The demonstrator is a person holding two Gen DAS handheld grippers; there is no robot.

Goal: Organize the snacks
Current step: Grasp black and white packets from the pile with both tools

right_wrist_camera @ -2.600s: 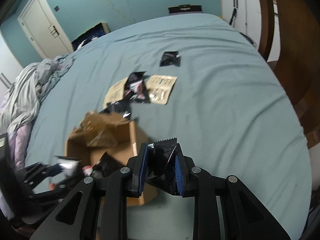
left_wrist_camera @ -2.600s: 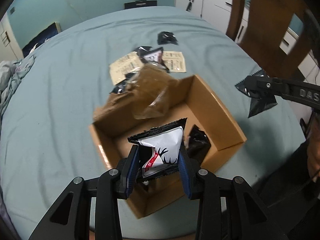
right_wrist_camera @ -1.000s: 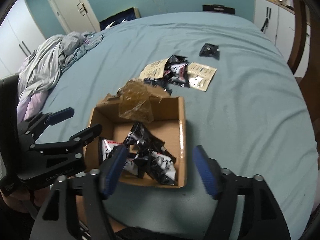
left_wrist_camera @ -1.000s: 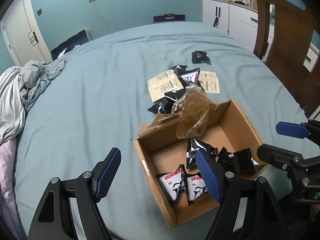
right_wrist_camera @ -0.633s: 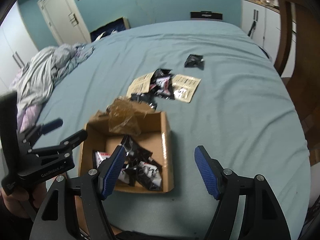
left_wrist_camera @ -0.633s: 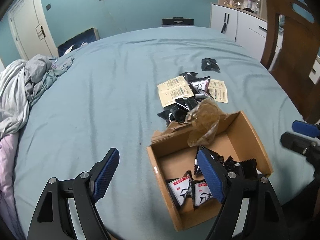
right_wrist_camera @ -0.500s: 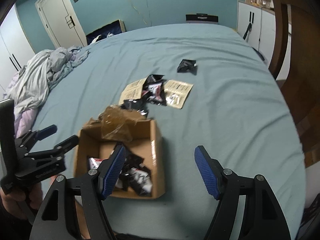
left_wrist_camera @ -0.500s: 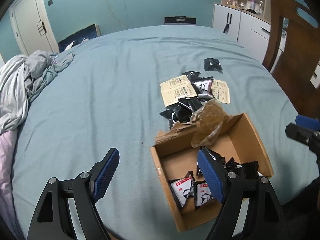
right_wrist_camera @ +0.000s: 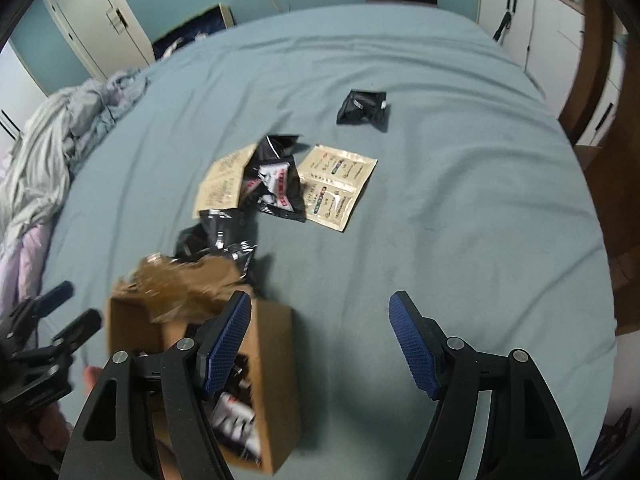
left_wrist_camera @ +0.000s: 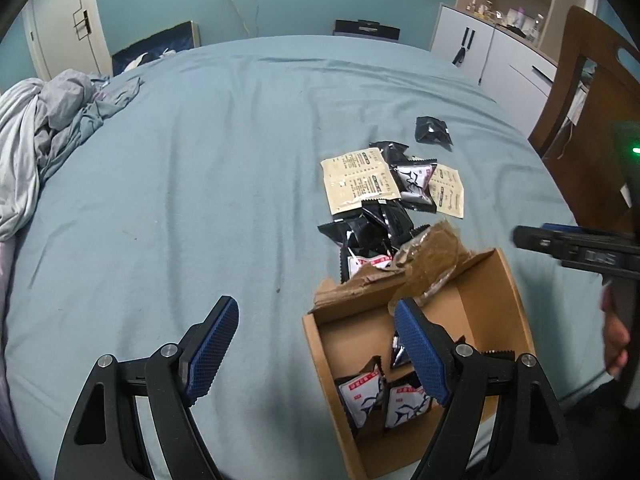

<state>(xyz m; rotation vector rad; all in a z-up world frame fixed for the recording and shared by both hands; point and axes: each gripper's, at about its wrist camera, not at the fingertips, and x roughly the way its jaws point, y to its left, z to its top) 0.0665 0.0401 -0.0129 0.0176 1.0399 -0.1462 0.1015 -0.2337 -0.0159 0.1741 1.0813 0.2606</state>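
Observation:
An open cardboard box (left_wrist_camera: 516, 320) (right_wrist_camera: 276, 360) sits on the blue bed near its front edge, with several black-and-white snack packets (left_wrist_camera: 362, 394) inside. Beyond it lies a loose pile: black packets (left_wrist_camera: 376, 226) (right_wrist_camera: 276, 184), beige sachets (left_wrist_camera: 358, 180) (right_wrist_camera: 336, 186), and one black packet (left_wrist_camera: 432, 130) (right_wrist_camera: 362, 106) lying apart farther back. My left gripper (left_wrist_camera: 316, 348) stands open and empty over the box's left wall. Right of the box, my right gripper (right_wrist_camera: 320, 340) is open and empty above the bedsheet. It also shows at the right edge of the left wrist view (left_wrist_camera: 576, 250).
Torn brown tape and a flap (left_wrist_camera: 424, 256) stick up from the box's far wall. Crumpled grey bedding (left_wrist_camera: 44, 128) lies at the bed's left. A wooden chair (left_wrist_camera: 592, 112) and white cabinets (left_wrist_camera: 492, 52) stand to the right. A hand (left_wrist_camera: 616, 340) holds the right gripper.
Both grippers let their packets go into the box and opened. Since then the right gripper has swung to the right, off the box; the left view has drifted slightly left.

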